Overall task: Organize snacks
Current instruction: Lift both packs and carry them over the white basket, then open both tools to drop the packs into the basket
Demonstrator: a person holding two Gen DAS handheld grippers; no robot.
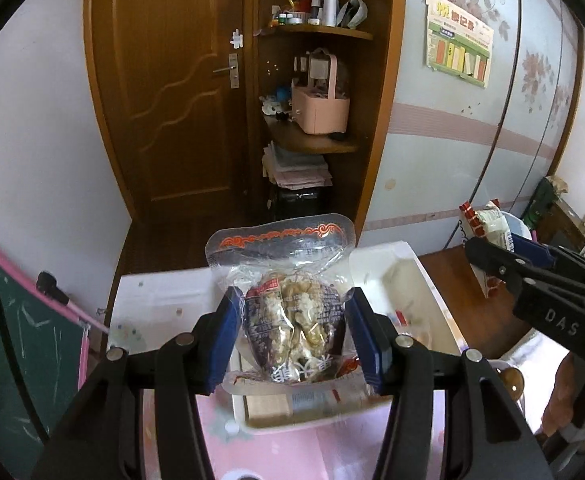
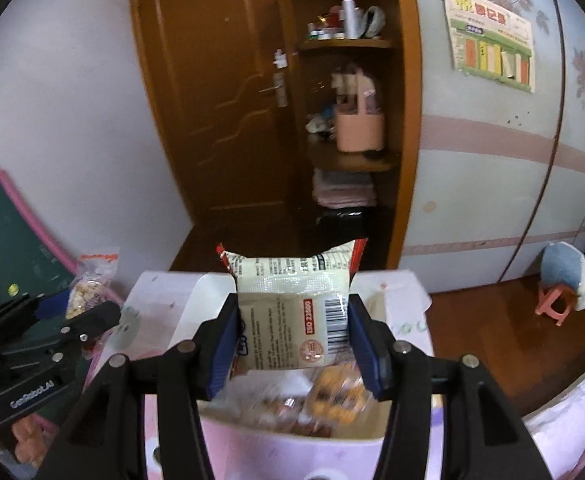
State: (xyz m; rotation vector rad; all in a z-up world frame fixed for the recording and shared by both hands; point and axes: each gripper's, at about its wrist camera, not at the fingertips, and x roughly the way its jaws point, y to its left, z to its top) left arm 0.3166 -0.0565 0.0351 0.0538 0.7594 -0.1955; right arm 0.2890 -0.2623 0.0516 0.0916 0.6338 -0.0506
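The left gripper (image 1: 294,336) has its jaws closed on a clear snack bag (image 1: 292,304) of pale, lumpy pieces, the blue pads (image 1: 228,332) pressing its 2 sides near the middle. Gripped there, the sealed top with the orange border stands up beyond the jaws and the bag hangs without folding. The right gripper (image 2: 292,340) holds a cream snack packet (image 2: 294,312) the same way, jaws clamped on its 2 edges, printed back and barcode facing the camera, red-trimmed end pointing away. The mid-body pinch looks chosen to keep the flat packet from slipping or swinging.

Directly below both pairs of jaws sits a white bin (image 1: 432,280), open-topped, with more wrapped snacks (image 2: 332,396) lying inside it; these are blurred in the right wrist view, so their kinds are hard to tell. The bin rests on a worktop (image 1: 292,452) covered in pink patterned cloth. Both packs are held clear above the bin rather than in it, which suggests they are being lifted out for sorting, though placing them in cannot be ruled out.

Farther out from the jaws stand a wooden door (image 1: 172,100) and open corner shelves with a pink caddy (image 1: 320,108).
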